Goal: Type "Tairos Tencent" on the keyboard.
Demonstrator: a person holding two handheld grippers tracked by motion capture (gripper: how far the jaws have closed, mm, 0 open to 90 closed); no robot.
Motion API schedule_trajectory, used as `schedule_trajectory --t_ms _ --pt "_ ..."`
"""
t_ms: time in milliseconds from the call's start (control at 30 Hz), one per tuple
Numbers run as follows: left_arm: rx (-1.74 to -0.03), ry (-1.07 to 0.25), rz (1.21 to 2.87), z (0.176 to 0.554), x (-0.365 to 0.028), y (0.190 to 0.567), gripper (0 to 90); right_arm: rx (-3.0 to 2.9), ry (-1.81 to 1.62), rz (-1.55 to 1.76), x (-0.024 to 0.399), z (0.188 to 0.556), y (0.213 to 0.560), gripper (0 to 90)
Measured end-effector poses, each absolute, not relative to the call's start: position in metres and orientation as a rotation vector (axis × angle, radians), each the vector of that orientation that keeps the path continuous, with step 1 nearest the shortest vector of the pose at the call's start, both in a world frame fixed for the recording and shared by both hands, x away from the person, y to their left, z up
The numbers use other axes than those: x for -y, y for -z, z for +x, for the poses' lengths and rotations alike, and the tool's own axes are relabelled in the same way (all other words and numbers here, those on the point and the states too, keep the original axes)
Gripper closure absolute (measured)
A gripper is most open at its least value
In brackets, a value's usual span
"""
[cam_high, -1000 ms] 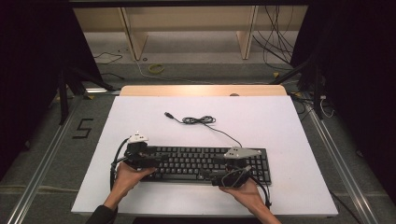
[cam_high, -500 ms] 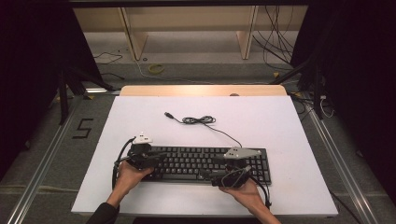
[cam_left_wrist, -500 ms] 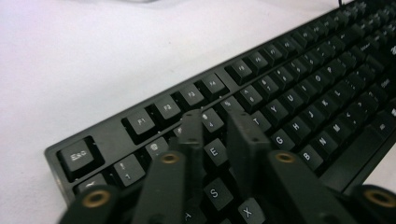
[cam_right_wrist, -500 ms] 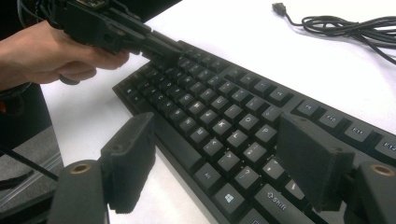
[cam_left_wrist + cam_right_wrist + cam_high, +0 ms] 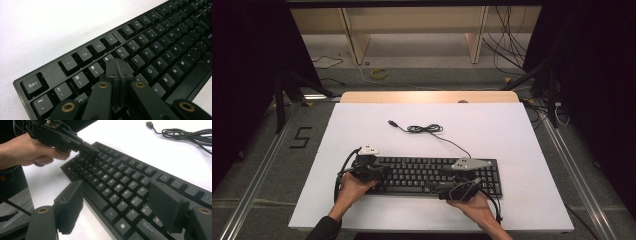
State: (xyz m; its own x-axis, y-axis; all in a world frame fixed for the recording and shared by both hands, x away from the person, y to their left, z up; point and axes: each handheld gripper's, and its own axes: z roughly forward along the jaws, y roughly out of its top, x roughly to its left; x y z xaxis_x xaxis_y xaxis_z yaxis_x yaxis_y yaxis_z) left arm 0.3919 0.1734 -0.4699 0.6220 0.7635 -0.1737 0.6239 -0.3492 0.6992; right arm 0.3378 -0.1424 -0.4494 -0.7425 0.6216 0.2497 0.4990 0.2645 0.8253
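Keyboard (image 5: 432,175): I see it at six o'clock on the white table (image 5: 512,135).
Left gripper (image 5: 117,68): my jaws just closed together, nothing between, tips over the number row.
Right gripper (image 5: 115,207): jaws wide, over the right-hand keys.
Cable (image 5: 427,129): twelve o'clock of the keyboard.

White table top (image 5: 362,125) with a bare wooden strip along its far edge, black keyboard (image 5: 432,175) lying flat near the front edge, its cable (image 5: 424,129) coiled loosely behind it
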Motion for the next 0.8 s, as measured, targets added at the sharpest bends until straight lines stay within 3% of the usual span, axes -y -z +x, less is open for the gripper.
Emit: schedule_trajectory --t_ms 800 --pt "-1.096 -0.224 2.096 0.3928 -0.1700 0.4758 89.1 -2.396 -1.490 1.070 0.1423 0.3376 0.4489 29.3"
